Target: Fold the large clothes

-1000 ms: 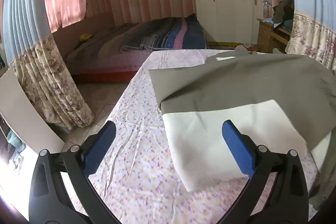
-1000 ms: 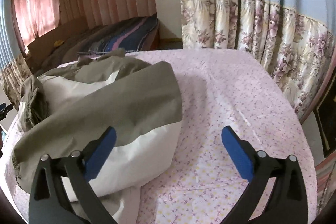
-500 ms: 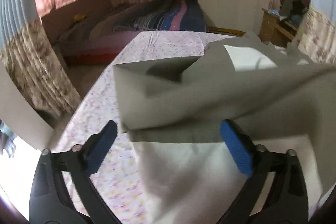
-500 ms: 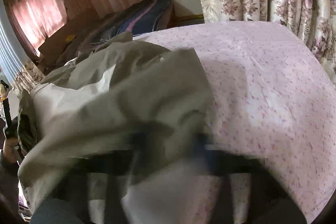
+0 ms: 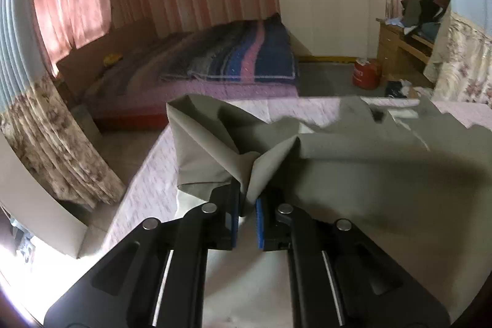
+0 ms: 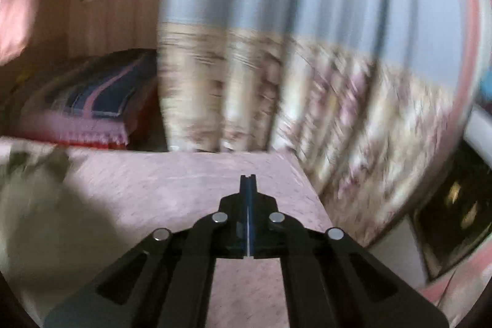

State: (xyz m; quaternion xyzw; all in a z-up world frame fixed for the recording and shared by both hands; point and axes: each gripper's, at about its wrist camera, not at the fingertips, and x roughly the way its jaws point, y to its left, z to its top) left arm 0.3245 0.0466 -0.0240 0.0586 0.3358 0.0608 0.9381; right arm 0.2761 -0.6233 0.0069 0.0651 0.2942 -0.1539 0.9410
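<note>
Left gripper (image 5: 246, 205) closing, pinched on olive garment (image 5: 353, 174) edge; garment spreads rightward from it over the counter (image 5: 147, 183). Right gripper (image 6: 247, 189) fully closed, empty; garment lies left of it.

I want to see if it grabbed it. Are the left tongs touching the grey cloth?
Touching. In the left wrist view the left tongs are closing, and a bunched fold of the grey cloth sits pinched between the blue pads.

— Where can my claws pass?
— Ahead of my right claw (image 6: 247, 189), the pink flowered bedsheet (image 6: 184, 189) lies bare to its edge.
— And blocking?
— The heaped olive-grey cloth garment (image 5: 369, 174) fills my left side; the flowered pleated curtain (image 6: 353, 112) hangs just beyond the right corner.
</note>
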